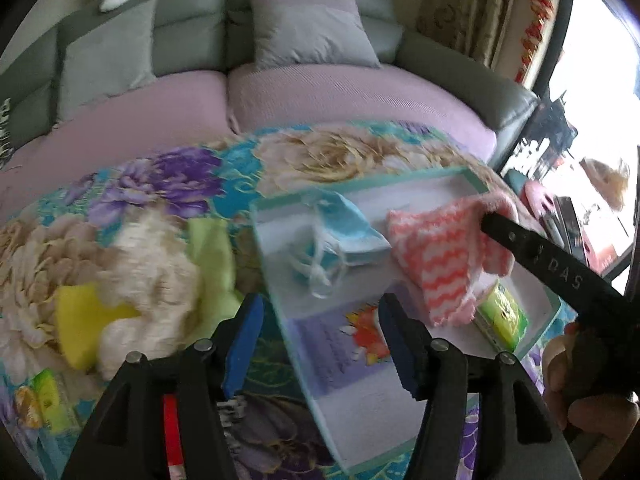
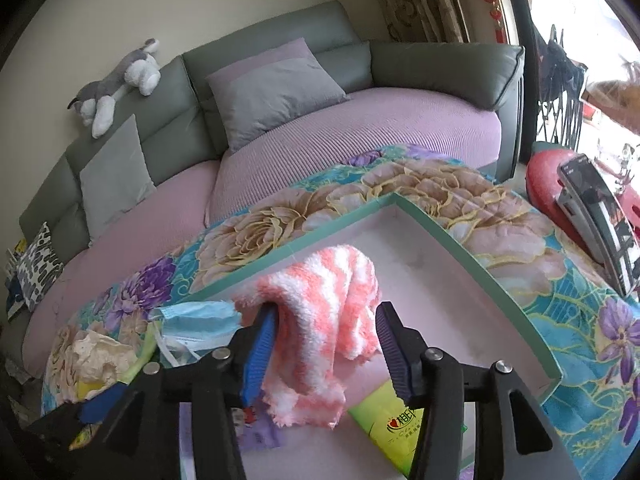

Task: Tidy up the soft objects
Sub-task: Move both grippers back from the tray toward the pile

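Both grippers are spread: the right gripper [image 2: 326,344] has the pink striped towel [image 2: 328,320] draped on one finger, above the box [image 2: 460,240]; the left gripper [image 1: 320,344] grasps nothing.

The pink and white towel [image 2: 328,320] is fluffy, fuzzy cloth. The blue face mask [image 1: 352,228] looks like thin, soft paper-cloth with stringy loops. The box [image 2: 460,240] is smooth card, white inside. The green packet [image 2: 394,428] is shiny plastic. The flowered cover [image 2: 520,240] is soft printed cloth. The right tool [image 2: 324,354] is matt black plastic with bumpy blue pads.
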Demonstrator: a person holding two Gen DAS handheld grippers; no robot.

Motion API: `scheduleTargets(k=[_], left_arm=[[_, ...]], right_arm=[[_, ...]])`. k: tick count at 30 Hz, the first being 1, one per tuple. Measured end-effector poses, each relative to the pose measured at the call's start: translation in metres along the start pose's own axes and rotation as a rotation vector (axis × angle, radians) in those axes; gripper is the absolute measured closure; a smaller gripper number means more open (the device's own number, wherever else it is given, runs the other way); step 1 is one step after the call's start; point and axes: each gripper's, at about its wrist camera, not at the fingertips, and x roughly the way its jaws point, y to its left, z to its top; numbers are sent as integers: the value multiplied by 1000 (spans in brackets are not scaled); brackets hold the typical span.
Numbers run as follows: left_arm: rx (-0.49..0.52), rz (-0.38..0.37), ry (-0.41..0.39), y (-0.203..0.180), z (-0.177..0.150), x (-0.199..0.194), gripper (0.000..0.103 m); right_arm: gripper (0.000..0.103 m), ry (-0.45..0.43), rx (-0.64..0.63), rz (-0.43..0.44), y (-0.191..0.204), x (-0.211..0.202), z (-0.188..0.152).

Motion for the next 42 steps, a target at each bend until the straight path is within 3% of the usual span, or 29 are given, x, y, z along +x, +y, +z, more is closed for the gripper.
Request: scheduleTargets(k=[4, 9, 17, 24, 29, 33, 37, 42], left_arm=[[-67, 75, -47, 24, -1, -18, 27], [-171, 196, -78, 65, -7, -32, 27], [-333, 345, -117, 132, -28, -55, 6], [-476, 464, -177, 189, -50, -88, 2], [-530, 616, -204, 228, -70, -108, 2], [-618, 639, -211, 256, -87, -119, 2], [-638, 683, -214, 265, -94, -127, 2], [-654, 681, -207, 270, -99, -126, 2]], right_arm=[[34, -2, -27, 1, 8, -4, 1], [27, 4, -62, 10, 20, -5, 0], [4, -21, -113, 79, 55, -12, -7], [2, -38, -175, 143, 103, -18, -20], [2, -34, -234, 228, 144, -22, -33], [2, -27, -307, 279, 181, -25, -50], [2, -5, -362, 339, 211, -22, -68], [2, 34, -400, 383, 238, -14, -87]])
